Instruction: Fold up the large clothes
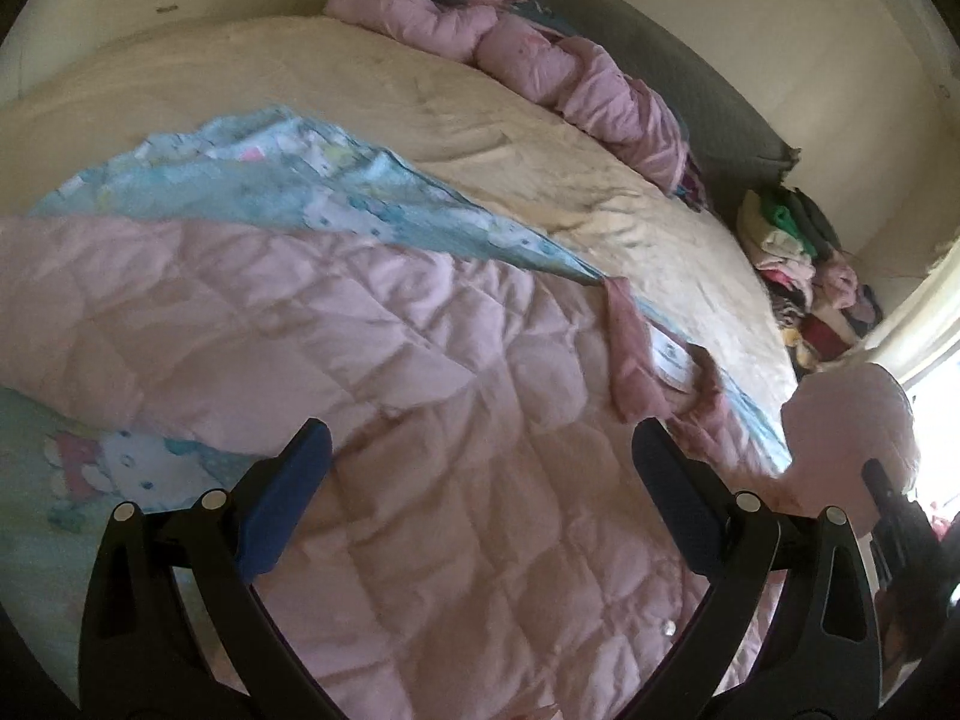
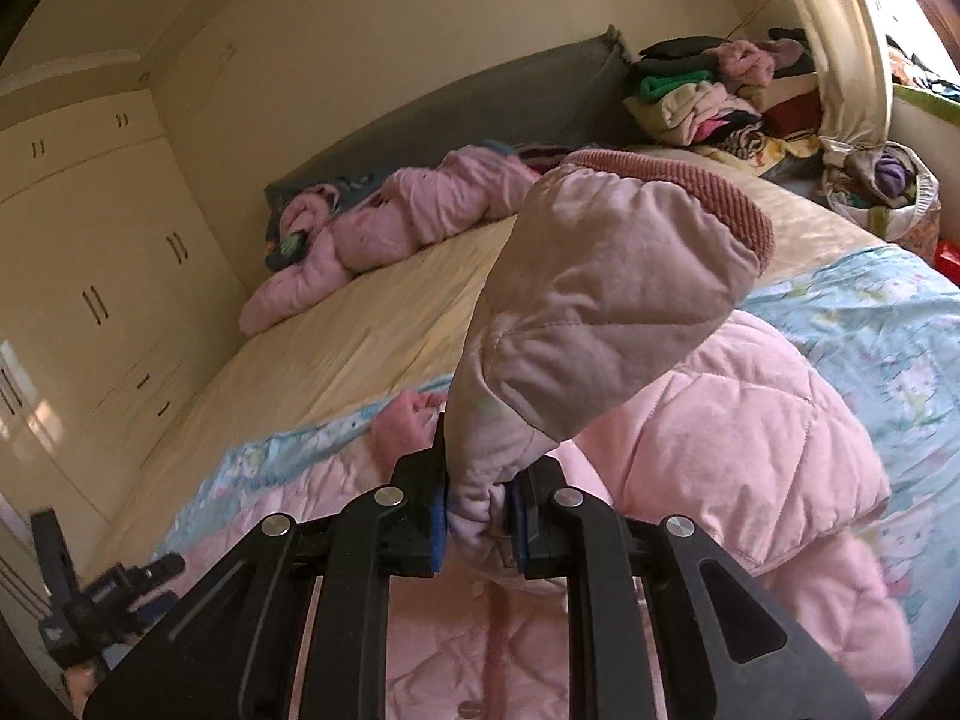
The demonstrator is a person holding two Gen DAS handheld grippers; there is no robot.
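Observation:
A pink quilted jacket (image 1: 372, 372) lies spread on the bed, its collar and white label (image 1: 672, 360) at the right. My left gripper (image 1: 480, 468) is open and empty just above the jacket's body. My right gripper (image 2: 480, 522) is shut on the jacket's sleeve (image 2: 606, 312) and holds it raised, the ribbed cuff (image 2: 720, 192) pointing up. The raised sleeve also shows in the left wrist view (image 1: 852, 438). The rest of the jacket (image 2: 720, 450) lies below it. The left gripper shows in the right wrist view at the lower left (image 2: 108, 594).
The jacket lies on a light blue cartoon-print blanket (image 1: 252, 180) over a cream bedsheet (image 1: 420, 96). Rolled pink bedding (image 1: 540, 60) lies along the grey headboard (image 2: 468, 102). A pile of clothes (image 2: 720, 90) sits at the bed's far corner. Cream wardrobes (image 2: 90, 252) stand at the left.

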